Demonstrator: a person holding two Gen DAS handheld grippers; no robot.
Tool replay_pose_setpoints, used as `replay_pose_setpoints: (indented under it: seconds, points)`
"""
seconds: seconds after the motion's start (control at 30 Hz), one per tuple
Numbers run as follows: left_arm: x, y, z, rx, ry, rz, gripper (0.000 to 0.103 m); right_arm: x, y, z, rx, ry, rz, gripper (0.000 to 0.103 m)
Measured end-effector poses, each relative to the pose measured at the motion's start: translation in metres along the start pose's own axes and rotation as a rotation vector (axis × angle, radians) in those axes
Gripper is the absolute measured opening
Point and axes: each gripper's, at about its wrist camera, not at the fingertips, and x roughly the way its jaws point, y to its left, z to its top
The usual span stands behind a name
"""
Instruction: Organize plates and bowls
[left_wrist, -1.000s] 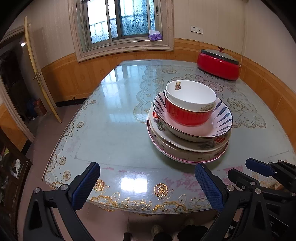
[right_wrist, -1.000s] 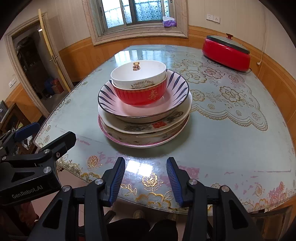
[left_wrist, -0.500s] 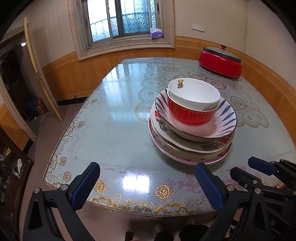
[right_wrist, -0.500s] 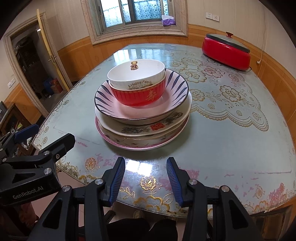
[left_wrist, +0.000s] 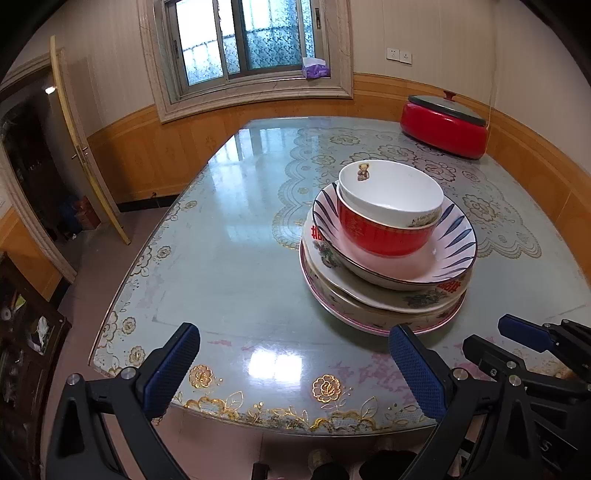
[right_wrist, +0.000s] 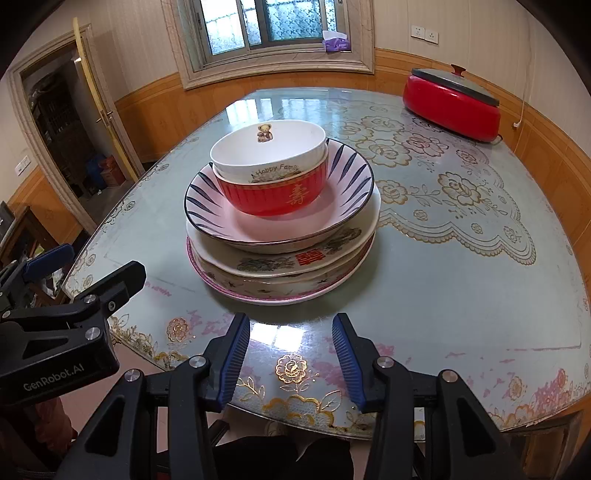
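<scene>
The glass-topped surface (right_wrist: 443, 280) fills the frame. At its centre stand stacked plates (right_wrist: 280, 273), a striped bowl (right_wrist: 347, 173), a red bowl (right_wrist: 273, 195) and a white bowl (right_wrist: 269, 151). Below, clear of the stack, the right claw (right_wrist: 290, 354) gapes narrowly, empty; the left claw (left_wrist: 295, 363) stands wide, both tilted downward.

white bowl (right_wrist: 267, 153) in red bowl (right_wrist: 273, 197), atop striped dish (right_wrist: 347, 177), 2 plates (right_wrist: 295, 258)

You have a red lidded pot (right_wrist: 452, 105) at the far right corner of the glass-topped table (right_wrist: 443, 288), a purple packet (right_wrist: 335, 41) on the window sill (right_wrist: 273, 62), and an open door (left_wrist: 79, 144) to your left.
</scene>
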Motion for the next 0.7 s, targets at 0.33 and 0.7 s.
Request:
replay_pose_setpoints:
  seconds: [0.33,0.7]
  points:
    - [0.0013,-0.0015,0.0023,0.000,-0.007,-0.022,0.103,0.0013,-0.0033,0.0015,0.004,0.001,-0.002,0.047]
    - [0.0092,-0.0039,0.0072,0.014,0.011,-0.054,0.103,0.0069,-0.0045,0.0085,0.015,0.001,-0.006,0.047]
